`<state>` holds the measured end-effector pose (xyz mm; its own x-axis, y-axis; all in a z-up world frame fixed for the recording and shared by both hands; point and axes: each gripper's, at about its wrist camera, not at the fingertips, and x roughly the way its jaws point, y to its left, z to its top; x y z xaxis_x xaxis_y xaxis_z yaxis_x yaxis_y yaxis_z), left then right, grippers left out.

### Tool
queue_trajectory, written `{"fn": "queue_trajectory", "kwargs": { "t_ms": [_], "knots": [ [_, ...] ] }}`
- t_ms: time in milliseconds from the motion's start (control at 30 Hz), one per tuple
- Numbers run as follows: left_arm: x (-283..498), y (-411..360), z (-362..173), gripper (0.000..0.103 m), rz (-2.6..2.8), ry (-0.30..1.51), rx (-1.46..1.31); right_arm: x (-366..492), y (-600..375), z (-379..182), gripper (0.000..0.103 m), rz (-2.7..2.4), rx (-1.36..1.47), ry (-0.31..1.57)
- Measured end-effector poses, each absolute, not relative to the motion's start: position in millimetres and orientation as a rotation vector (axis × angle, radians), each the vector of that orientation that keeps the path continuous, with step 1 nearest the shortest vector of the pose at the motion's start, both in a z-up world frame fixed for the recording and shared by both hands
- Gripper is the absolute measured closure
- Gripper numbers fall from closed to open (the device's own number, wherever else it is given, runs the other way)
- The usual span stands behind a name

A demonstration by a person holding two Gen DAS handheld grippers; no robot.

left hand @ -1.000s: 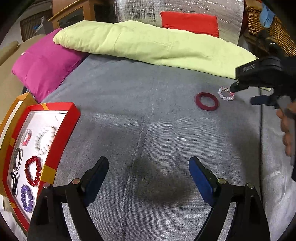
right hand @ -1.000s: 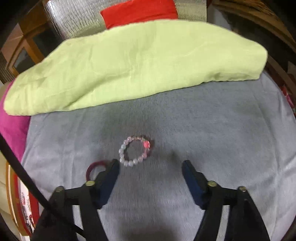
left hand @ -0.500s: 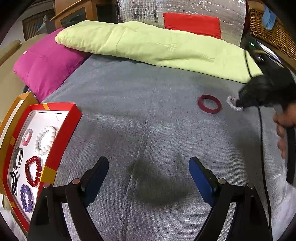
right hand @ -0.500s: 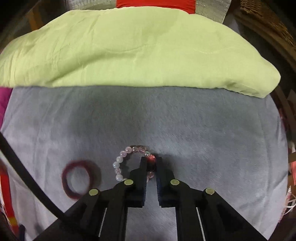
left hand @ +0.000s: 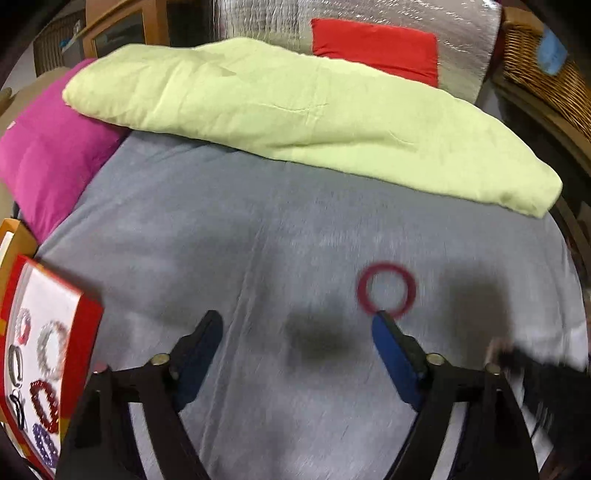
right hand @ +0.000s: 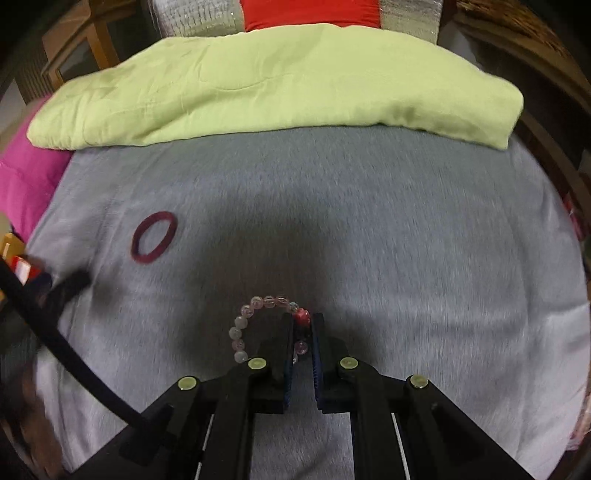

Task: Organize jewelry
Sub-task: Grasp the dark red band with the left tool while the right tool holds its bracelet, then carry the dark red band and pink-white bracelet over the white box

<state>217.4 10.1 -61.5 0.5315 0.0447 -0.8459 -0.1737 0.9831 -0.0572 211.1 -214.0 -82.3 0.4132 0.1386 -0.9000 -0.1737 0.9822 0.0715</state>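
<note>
Right wrist: pink bead bracelet (right hand: 255,317) pinched between closed jaws.

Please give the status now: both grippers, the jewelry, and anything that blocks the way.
Right gripper shut on pink bead bracelet. Left gripper open, empty, near red ring on grey blanket. Tray at left. Nothing blocking.

grey bedcover (left hand: 229,229), plain. lime-green quilt (left hand: 295,107). magenta pillow (left hand: 44,162), red cushion (left hand: 373,48) on silver quilted backing (left hand: 258,18). dark red ring (right hand: 153,237). pale pink/clear bead bracelet (right hand: 255,317) w/ one red bead. red-rimmed tray (left hand: 86,332), white inside. blue finger pads (left hand: 397,354), black frame.
</note>
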Motion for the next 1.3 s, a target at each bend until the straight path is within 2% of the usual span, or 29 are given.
{"fn": "queue_trajectory", "kwargs": {
  "t_ms": [67,133,300,333,367,400,433,467,1300],
  "knots": [
    [232.8,6.5,-67.4,0.026,0.14,1.043,-0.157,205.8,-222.5,-82.8,0.093,0.212,-0.007,1.121],
    [244.8,-0.4,-75.8,0.036,0.144,1.081,-0.146,201.9,-229.9,-82.7,0.093,0.223,0.023,1.114],
    [251.3,-18.2,-89.1,0.036,0.126,1.117,-0.108,206.5,-225.6,-89.1,0.093,0.239,0.078,1.107],
    [251.7,-23.3,-92.9,0.041,0.122,1.116,-0.077,208.4,-224.5,-89.2,0.093,0.24,0.081,1.107],
    [251.6,-26.9,-94.3,0.055,0.109,1.109,-0.063,208.3,-224.6,-89.1,0.093,0.241,0.083,1.107],
    [251.1,-30.1,-93.9,0.064,0.099,1.1,-0.048,208.3,-224.7,-89.3,0.093,0.243,0.085,1.108],
    [250.2,-34.9,-91.8,0.092,0.102,1.1,-0.015,205.6,-224.5,-88.5,0.093,0.245,0.088,1.109],
    [249.1,-37.2,-90.7,0.099,0.105,1.112,0.0,205.1,-225.4,-89.0,0.093,0.247,0.089,1.109],
    [81.2,-43.4,-50.1,0.099,-0.032,0.994,0.004,80.6,-246.8,-59.0,0.093,0.294,0.276,1.042]
  ]
}}
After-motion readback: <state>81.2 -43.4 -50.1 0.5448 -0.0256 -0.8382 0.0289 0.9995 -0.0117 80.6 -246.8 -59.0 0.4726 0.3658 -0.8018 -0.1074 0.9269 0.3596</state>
